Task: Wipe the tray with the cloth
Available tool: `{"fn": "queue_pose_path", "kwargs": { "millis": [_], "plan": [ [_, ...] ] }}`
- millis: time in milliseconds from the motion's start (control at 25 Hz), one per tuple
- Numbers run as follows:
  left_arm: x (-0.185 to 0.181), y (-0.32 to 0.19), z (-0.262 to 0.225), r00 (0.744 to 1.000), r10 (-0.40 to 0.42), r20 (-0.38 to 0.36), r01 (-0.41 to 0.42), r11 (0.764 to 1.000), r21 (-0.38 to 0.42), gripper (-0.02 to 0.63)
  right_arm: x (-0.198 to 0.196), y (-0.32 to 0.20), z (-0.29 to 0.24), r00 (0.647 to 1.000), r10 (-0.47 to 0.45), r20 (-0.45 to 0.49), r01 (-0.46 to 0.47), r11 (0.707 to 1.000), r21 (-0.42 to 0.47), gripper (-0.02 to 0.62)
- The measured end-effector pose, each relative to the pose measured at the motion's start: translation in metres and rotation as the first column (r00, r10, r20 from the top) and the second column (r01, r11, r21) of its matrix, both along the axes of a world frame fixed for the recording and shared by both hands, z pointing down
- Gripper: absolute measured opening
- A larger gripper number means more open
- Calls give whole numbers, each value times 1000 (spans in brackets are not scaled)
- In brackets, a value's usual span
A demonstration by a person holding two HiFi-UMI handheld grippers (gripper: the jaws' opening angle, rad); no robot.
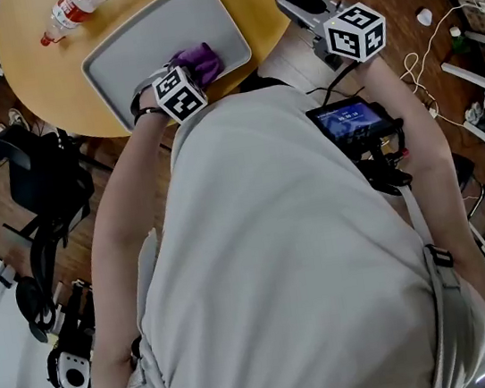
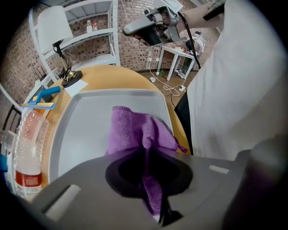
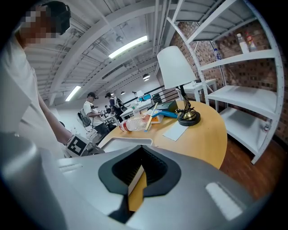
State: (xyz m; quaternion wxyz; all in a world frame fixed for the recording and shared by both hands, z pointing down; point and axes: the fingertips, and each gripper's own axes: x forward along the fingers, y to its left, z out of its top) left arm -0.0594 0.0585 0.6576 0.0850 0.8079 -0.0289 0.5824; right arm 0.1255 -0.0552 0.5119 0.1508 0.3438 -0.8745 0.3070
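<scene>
A grey tray (image 1: 138,41) lies on the round wooden table (image 1: 36,84). A purple cloth (image 1: 198,60) rests on the tray's near right part. My left gripper (image 1: 191,70) is shut on the cloth (image 2: 130,130), which bunches up between the jaws (image 2: 150,179) and spreads onto the tray (image 2: 85,117). My right gripper (image 1: 290,1) hovers above the table's right edge, beside the tray, holding nothing. In its own view the right gripper (image 3: 135,184) has its jaws almost together, with only a thin slit of table (image 3: 202,130) showing between them.
A plastic bottle with a red label (image 1: 75,7) lies on the table behind the tray. A desk lamp (image 3: 177,72), a sheet of paper (image 3: 174,131) and a blue tool (image 2: 42,96) sit farther along the table. White shelves (image 3: 243,94) stand beyond it. Cables cross the floor (image 1: 428,43).
</scene>
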Motion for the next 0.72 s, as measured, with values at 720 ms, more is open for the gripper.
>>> {"fn": "queue_pose_path", "kwargs": {
  "millis": [720],
  "plan": [
    [71, -2, 2, 997, 40, -62, -45, 996, -78, 31, 19, 6, 8, 998, 64, -1, -64, 998, -22, 2]
  ]
}}
